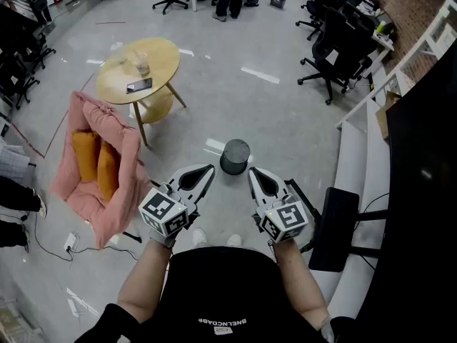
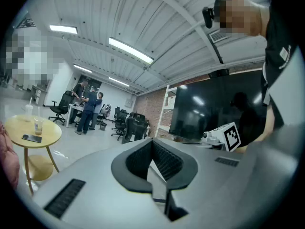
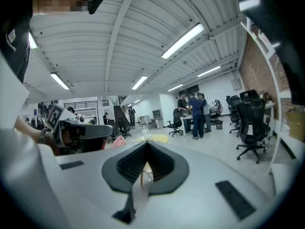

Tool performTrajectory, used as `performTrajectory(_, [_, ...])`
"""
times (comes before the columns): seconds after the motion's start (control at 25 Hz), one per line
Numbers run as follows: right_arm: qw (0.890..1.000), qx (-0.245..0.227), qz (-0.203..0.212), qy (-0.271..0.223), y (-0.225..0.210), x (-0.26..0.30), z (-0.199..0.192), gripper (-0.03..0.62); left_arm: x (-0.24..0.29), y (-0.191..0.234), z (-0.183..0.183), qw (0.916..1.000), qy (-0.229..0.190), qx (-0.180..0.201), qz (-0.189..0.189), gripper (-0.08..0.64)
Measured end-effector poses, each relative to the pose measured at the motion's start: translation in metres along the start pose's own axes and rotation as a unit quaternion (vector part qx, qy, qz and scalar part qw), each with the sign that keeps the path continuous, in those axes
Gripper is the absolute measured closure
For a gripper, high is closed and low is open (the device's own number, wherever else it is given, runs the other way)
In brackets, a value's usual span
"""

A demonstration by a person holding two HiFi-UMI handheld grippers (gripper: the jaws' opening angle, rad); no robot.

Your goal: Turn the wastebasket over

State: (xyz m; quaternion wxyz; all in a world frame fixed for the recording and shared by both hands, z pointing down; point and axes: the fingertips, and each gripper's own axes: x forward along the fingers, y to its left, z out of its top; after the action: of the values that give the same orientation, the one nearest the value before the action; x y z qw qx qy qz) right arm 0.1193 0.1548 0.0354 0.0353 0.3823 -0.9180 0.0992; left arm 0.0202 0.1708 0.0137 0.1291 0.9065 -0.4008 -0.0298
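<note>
In the head view a small dark grey round wastebasket (image 1: 235,156) stands on the grey floor, its flat grey top facing up. My left gripper (image 1: 209,169) hovers just left of it and nearer to me, jaws shut and empty. On the other side my right gripper (image 1: 253,172) is also shut with nothing in it. Both point forward, held level well above the floor, not touching the basket. In the left gripper view the left gripper (image 2: 153,144) shows closed ribbed pads. The right gripper view shows the right gripper (image 3: 145,162) closed as well. Neither gripper view shows the basket.
A round yellow side table (image 1: 158,57) carrying a cup and a phone stands far left. A pink armchair (image 1: 126,153) with orange cushions sits left of me. Black office chairs (image 1: 334,48) and a white bench (image 1: 355,164) line the right. People stand at the far desks.
</note>
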Motion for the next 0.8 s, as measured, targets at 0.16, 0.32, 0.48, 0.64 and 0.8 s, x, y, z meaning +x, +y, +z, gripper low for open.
performTrajectory(0.16, [1.000,-0.003,-0.006,0.003,0.006,0.011,-0.003,0.582,-0.003,0.010,-0.001,0.9999,0.013,-0.001,-0.007,0.548])
performTrajectory(0.32, [1.000,-0.005,-0.014,0.008,0.008,0.021,-0.006,0.583,-0.006,0.023,-0.004,0.9998,0.011,-0.005,-0.013,0.546])
performTrajectory(0.48, [1.000,-0.001,-0.022,0.007,0.013,0.030,-0.007,0.581,-0.012,0.037,-0.005,0.9998,0.009,-0.010,-0.018,0.546])
performTrajectory(0.64, [0.999,0.010,-0.043,0.007,0.006,0.038,-0.007,0.580,-0.014,0.052,-0.006,0.9996,0.005,-0.013,-0.026,0.546])
performTrajectory(0.8, [0.997,0.022,-0.079,0.013,-0.013,0.042,-0.011,0.580,-0.015,0.067,-0.012,0.9985,0.004,-0.043,-0.035,0.546])
